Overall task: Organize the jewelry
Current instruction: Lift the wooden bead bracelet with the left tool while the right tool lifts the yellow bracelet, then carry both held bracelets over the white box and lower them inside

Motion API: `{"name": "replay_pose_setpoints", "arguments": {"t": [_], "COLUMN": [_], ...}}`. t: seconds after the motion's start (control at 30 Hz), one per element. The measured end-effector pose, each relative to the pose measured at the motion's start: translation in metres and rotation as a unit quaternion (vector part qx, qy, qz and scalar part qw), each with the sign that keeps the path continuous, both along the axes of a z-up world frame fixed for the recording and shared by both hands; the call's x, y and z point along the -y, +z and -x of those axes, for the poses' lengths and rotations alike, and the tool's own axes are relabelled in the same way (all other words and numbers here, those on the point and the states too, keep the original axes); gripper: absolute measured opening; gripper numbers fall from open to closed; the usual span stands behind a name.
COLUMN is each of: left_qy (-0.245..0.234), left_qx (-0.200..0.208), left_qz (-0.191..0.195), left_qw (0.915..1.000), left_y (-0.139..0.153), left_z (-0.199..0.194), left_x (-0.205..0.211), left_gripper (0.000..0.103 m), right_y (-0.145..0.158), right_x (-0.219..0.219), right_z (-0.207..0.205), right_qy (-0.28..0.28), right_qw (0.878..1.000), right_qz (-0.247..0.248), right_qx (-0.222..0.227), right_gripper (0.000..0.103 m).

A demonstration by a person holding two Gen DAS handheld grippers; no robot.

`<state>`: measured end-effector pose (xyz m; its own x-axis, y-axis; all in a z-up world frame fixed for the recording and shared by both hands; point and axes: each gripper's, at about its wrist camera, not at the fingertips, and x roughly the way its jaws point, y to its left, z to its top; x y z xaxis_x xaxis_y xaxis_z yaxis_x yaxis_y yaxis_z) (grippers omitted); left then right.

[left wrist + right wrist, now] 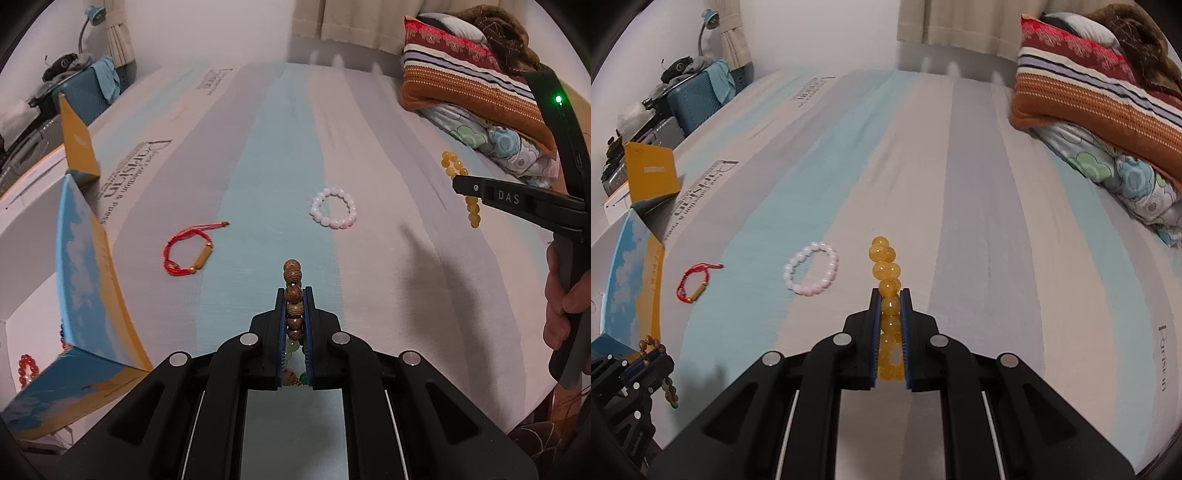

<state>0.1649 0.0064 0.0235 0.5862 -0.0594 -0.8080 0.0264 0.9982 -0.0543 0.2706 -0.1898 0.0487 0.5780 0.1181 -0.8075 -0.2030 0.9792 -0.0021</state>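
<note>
My left gripper (294, 295) is shut on a brown wooden bead bracelet (293, 275), lifted above the striped bedsheet; pale green beads hang lower between its jaws. My right gripper (890, 295) is shut on a yellow bead bracelet (885, 258), also lifted. In the left wrist view the right gripper (458, 184) shows at the right with the yellow bracelet (452, 160) hanging from it. In the right wrist view the left gripper (652, 356) sits at the lower left with the wooden bracelet (650, 343). A pink-white bead bracelet (334, 208) (812, 273) and a red cord bracelet (188, 251) (694, 282) lie on the sheet.
An open blue-and-yellow box (86, 280) (635, 280) stands at the left, red beads (27, 367) beside it. Folded blankets and a pillow (476, 85) (1108, 103) are piled at the far right. A person's hand (565, 306) holds the right gripper's handle. A blue suitcase (694, 99) stands past the bed.
</note>
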Motion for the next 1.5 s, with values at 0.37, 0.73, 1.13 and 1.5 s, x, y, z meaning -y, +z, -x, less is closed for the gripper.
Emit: {"name": "replay_pose_setpoints", "arguments": {"t": [0.37,0.73,1.13,1.5], "left_qy": [0.012,0.039,0.088,0.132], "left_qx": [0.018,0.037,0.047,0.06], "left_qz": [0.006,0.003,0.001,-0.006], "left_qw": [0.9998,0.9985,0.995,0.9895], "left_y": [0.026,0.054,0.071,0.088], "left_z": [0.013,0.033,0.067,0.093], "left_x": [-0.027,-0.072,-0.136,-0.195], "left_gripper": [0.007,0.007,0.007,0.007], "right_y": [0.027,0.044,0.068,0.078], "right_x": [-0.041,-0.089,-0.16,-0.235], "right_z": [0.013,0.03,0.054,0.078], "right_qy": [0.028,0.056,0.096,0.145], "right_qw": [0.999,0.998,0.994,0.988], "right_qz": [0.005,0.005,0.0,-0.006], "right_qx": [0.017,0.026,0.044,0.051], "right_gripper": [0.009,0.009,0.009,0.009]}}
